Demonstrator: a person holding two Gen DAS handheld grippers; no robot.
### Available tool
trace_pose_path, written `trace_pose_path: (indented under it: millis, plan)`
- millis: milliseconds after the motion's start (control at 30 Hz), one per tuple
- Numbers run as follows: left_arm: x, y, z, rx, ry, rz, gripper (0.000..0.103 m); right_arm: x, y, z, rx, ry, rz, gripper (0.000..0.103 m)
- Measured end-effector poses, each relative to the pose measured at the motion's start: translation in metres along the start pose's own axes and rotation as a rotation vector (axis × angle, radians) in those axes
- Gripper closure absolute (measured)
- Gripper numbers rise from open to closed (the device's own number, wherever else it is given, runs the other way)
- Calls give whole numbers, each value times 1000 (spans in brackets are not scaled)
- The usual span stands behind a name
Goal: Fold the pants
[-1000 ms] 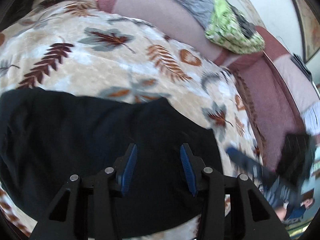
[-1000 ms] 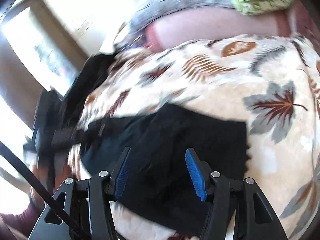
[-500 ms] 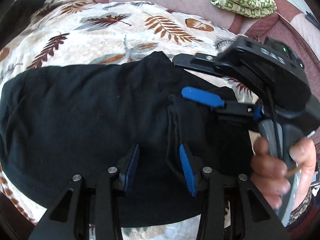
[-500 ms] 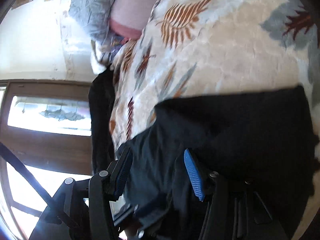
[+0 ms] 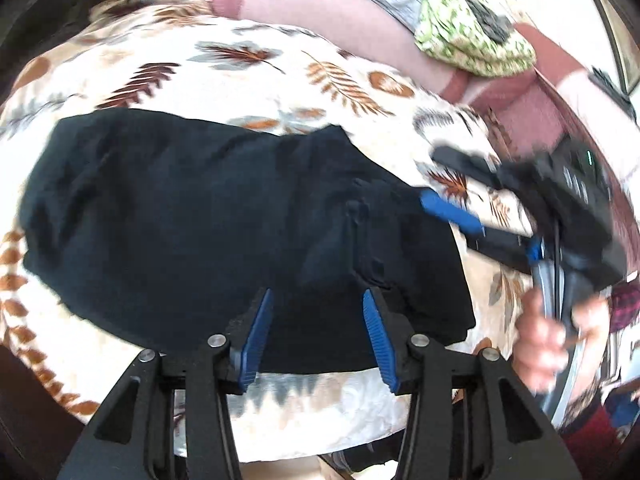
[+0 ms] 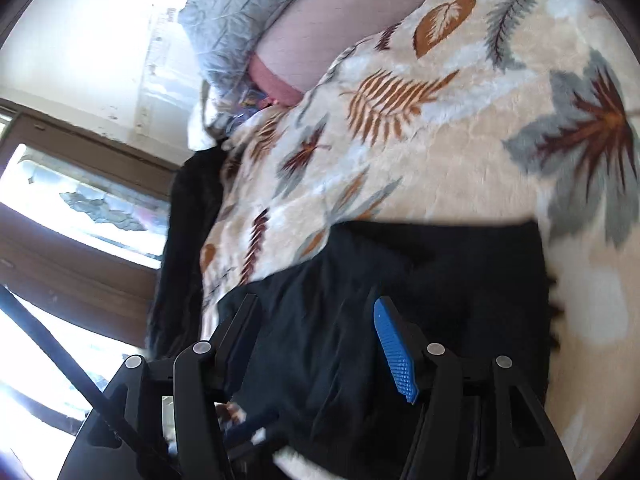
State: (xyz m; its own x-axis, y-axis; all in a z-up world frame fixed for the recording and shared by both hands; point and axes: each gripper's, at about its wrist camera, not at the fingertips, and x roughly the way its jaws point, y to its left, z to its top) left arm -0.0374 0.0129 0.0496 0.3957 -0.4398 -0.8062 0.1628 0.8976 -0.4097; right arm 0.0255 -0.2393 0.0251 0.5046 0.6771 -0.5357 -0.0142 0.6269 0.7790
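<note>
The black pants (image 5: 224, 216) lie in a compact folded bundle on the leaf-print blanket (image 5: 248, 68) covering the bed, close to its near edge, blanket showing all round them. The left tool (image 5: 316, 336) hovers over the near hem of the bundle, its blue pads spread wide with nothing between them, so it's open and empty. The right tool (image 5: 452, 184) comes in from the right edge of the bed, gripped by the right hand (image 5: 556, 340); one blue pad sits right at the bundle's right-hand corner, and from its own camera the right tool (image 6: 316, 348) shows its fingers parted over dark cloth. Open too, holding nothing that I can make out, though the motion blur makes contact hard to call.

My read: the folding is well along, and this looks like the tidying or final-fold stage. There's a raised seam or pocket edge on the right part of the bundle. The next move, I'd judge, calls for the right tool to pinch that right-hand edge cleanly, catching all the layers, while the left steadies the near hem so the stack doesn't slide on the plush blanket.

Beyond, a green patterned cloth (image 5: 472, 40) rests on a pink bolster (image 5: 320, 12). No brand, label or readable writing anywhere.
</note>
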Motion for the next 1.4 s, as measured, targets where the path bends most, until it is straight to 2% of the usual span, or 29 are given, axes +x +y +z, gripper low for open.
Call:
trace_pose_path:
  millis: [133, 233, 267, 333, 467, 633, 733, 767, 800, 900, 1000, 1100, 1200, 1267, 1333, 1400]
  plan:
    - [-19, 32, 5, -103, -41, 13, 55, 11, -9, -17, 46, 58, 43, 35]
    - [-39, 63, 10, -193, -105, 42, 53, 36, -25, -23, 83, 126, -66, 34]
    - [-49, 79, 11, -235, -140, 57, 51, 36, -22, -23, 73, 117, -73, 33]
    - [-62, 103, 12, -308, -195, 85, 44, 33, -6, -21, 22, 115, -99, 31]
    - [-79, 139, 12, -404, -248, 108, 44, 32, 33, -14, -108, 83, -127, 31]
    - [-84, 152, 8, -441, -266, 116, 40, 75, 57, 16, -130, 109, -86, 30]
    - [-89, 166, 4, -494, -266, 121, 31, 122, 42, 37, -108, 166, -200, 30]
    - [-91, 170, 2, -517, -268, 118, 31, 137, 33, 41, -104, 192, -267, 31]
    - [-95, 178, 0, -541, -280, 111, 31, 143, 32, 43, -109, 198, -289, 31]
    - [-101, 192, -1, -567, -302, 124, 30, 147, 64, 38, -218, 204, -378, 29]
    - [-106, 202, -3, -600, -330, 104, 30, 159, 112, 21, -356, 279, -328, 29]
    - [-111, 206, -7, -619, -345, 95, 30, 188, 156, 2, -418, 406, -242, 29]
    - [-115, 208, -12, -621, -342, 92, 30, 222, 186, -16, -450, 517, -222, 27]
    - [-117, 207, -15, -614, -341, 81, 30, 251, 206, -24, -518, 545, -303, 25]
    - [-117, 204, -16, -598, -336, 84, 30, 275, 219, -31, -604, 550, -423, 22]
    - [-117, 200, -18, -579, -332, 94, 30, 306, 224, -38, -622, 600, -530, 15]
